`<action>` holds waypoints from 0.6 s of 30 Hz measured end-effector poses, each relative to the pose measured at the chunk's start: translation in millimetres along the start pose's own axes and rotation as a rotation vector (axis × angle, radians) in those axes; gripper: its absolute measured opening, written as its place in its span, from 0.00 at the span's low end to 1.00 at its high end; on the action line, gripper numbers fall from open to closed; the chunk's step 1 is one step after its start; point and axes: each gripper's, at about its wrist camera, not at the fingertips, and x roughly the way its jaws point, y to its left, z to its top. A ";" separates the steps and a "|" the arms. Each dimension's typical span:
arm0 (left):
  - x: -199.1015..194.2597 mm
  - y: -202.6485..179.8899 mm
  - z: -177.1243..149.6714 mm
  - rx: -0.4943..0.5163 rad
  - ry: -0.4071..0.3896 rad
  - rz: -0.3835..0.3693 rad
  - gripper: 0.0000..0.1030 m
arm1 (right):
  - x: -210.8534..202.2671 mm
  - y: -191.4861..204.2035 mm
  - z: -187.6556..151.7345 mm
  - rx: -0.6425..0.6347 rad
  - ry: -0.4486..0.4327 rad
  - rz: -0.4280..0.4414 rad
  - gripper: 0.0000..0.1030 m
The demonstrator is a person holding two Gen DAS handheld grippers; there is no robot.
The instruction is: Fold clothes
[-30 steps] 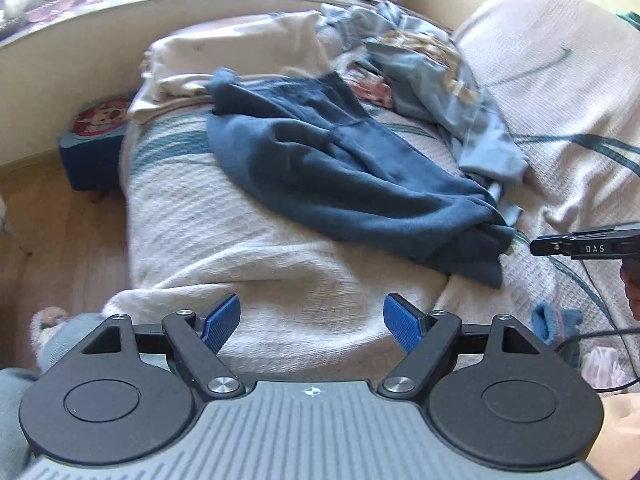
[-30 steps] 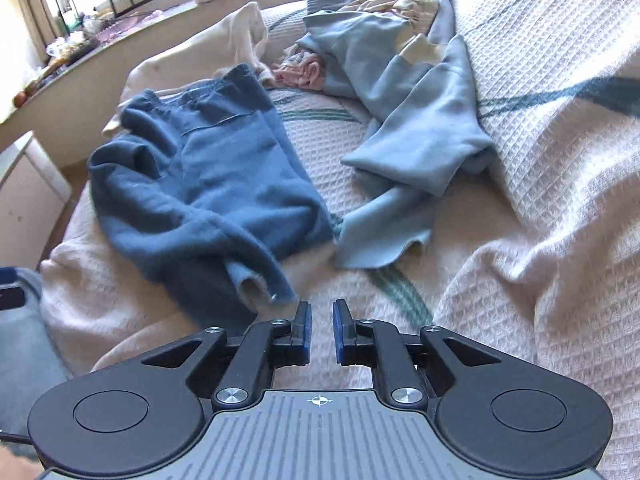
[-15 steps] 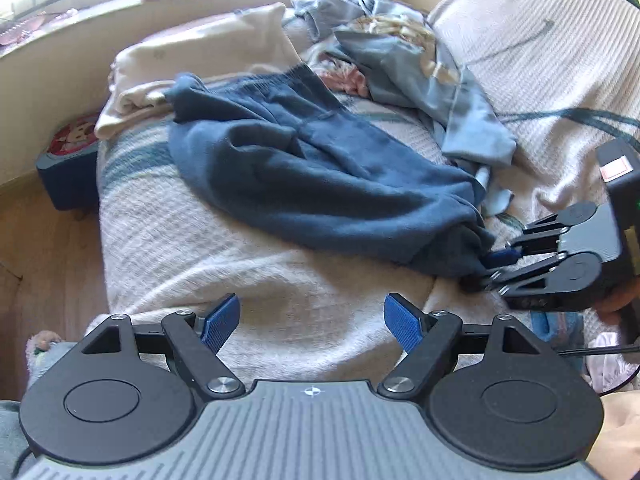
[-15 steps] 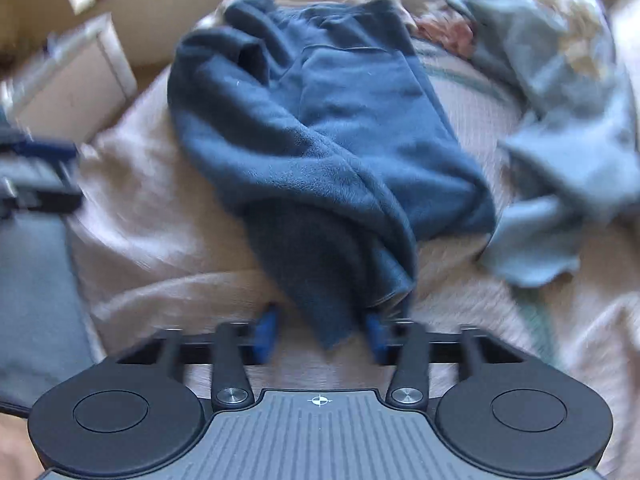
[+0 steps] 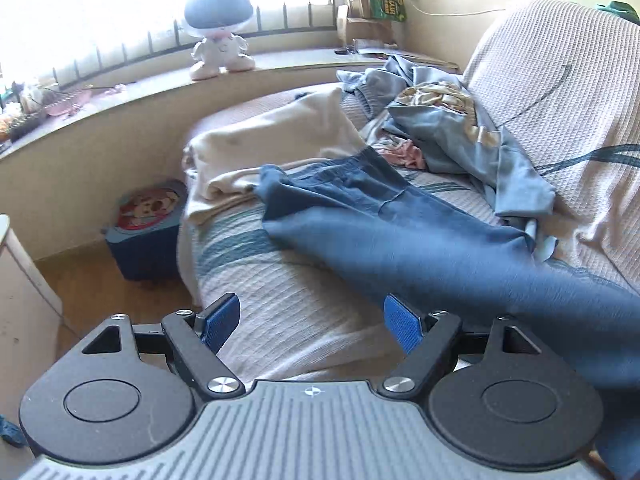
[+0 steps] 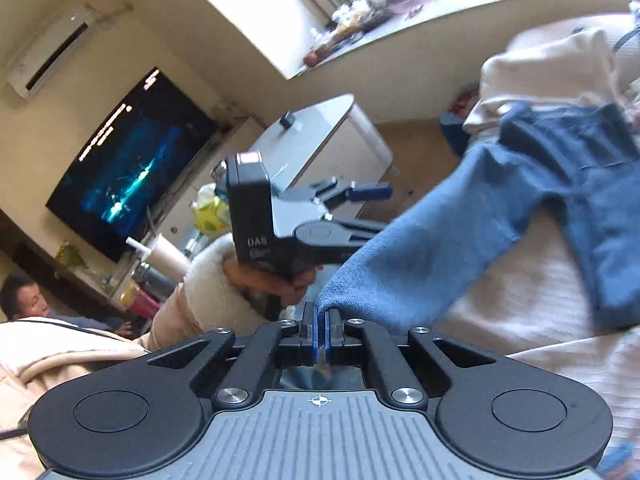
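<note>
Blue fleece trousers (image 6: 460, 236), one leg stretched taut, waistband crumpled on sofa (image 5: 300, 300)

Left gripper (image 5: 312, 322) gapes empty over the striped bedcover (image 5: 280, 304); blue trousers (image 5: 400, 232) stretch rightward

Two close wrist views, shared blue trousers (image 5: 400, 232).

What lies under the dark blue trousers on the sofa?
Under the dark blue trousers shows the striped sofa cover, with a cream garment beneath their far end. Anything beneath their middle is hidden.
</note>
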 end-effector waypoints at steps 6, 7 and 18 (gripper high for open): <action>-21.6 18.9 -32.5 -0.055 0.037 0.061 0.76 | 84.3 -1.4 6.6 0.072 0.181 0.231 0.05; -27.0 21.4 -37.0 -0.063 0.034 0.070 0.76 | 93.6 0.2 7.1 0.077 0.212 0.262 0.05; -52.1 32.0 -55.1 -0.070 0.052 0.142 0.78 | 38.5 -5.5 27.7 0.035 0.086 0.180 0.36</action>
